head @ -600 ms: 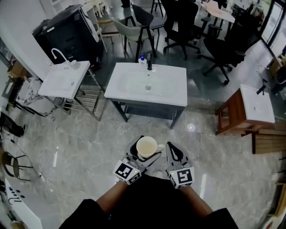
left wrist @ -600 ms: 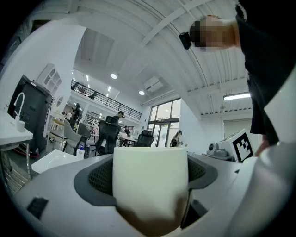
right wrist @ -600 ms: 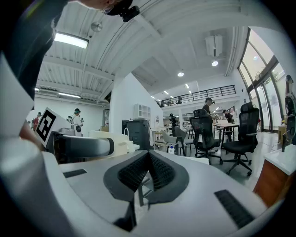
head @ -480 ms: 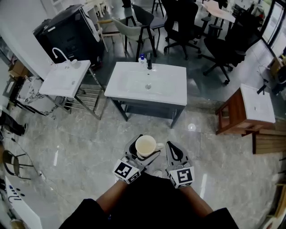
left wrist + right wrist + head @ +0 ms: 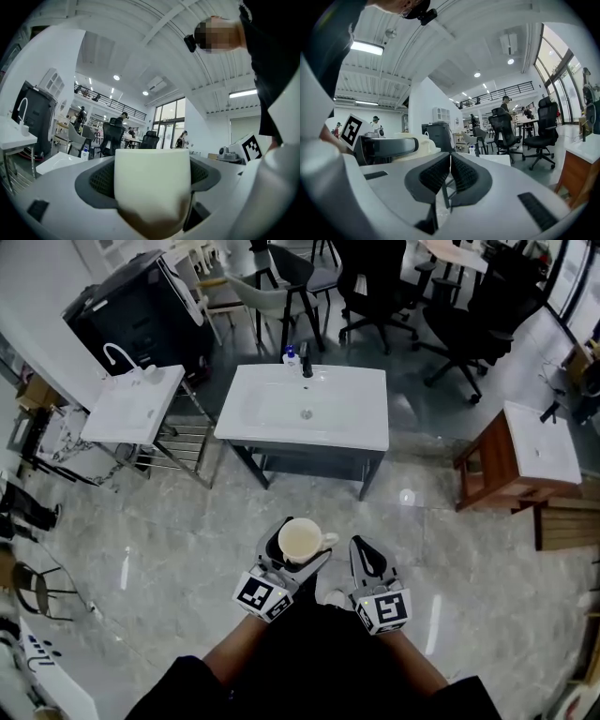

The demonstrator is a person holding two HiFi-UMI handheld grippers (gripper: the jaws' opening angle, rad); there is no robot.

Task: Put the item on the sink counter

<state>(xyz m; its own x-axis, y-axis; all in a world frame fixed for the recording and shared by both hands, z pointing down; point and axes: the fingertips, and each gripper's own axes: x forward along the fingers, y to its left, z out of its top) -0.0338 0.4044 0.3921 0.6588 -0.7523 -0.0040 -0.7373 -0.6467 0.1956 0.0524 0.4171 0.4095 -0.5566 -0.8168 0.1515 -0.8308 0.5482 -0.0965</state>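
A cream mug point(image 5: 301, 540) with its handle to the right sits upright between the jaws of my left gripper point(image 5: 292, 549), which is shut on it. In the left gripper view the mug point(image 5: 152, 187) fills the gap between the two dark pads. My right gripper point(image 5: 366, 559) is beside it, shut and empty, its pads point(image 5: 450, 176) meeting. The white sink counter point(image 5: 303, 407) with a basin and a dark tap point(image 5: 306, 366) stands across the floor ahead, well beyond both grippers. A small bottle point(image 5: 291, 355) stands at its back edge.
A second white sink point(image 5: 130, 404) on a metal frame stands to the left, by a black cabinet point(image 5: 131, 310). A wooden stand with a white top point(image 5: 525, 460) is at the right. Office chairs point(image 5: 450, 320) and tables lie behind the counter. Grey marble floor lies between.
The whole scene has shifted slightly in the head view; the sink counter sits a little higher and left. Both grippers keep the same hold and pose.
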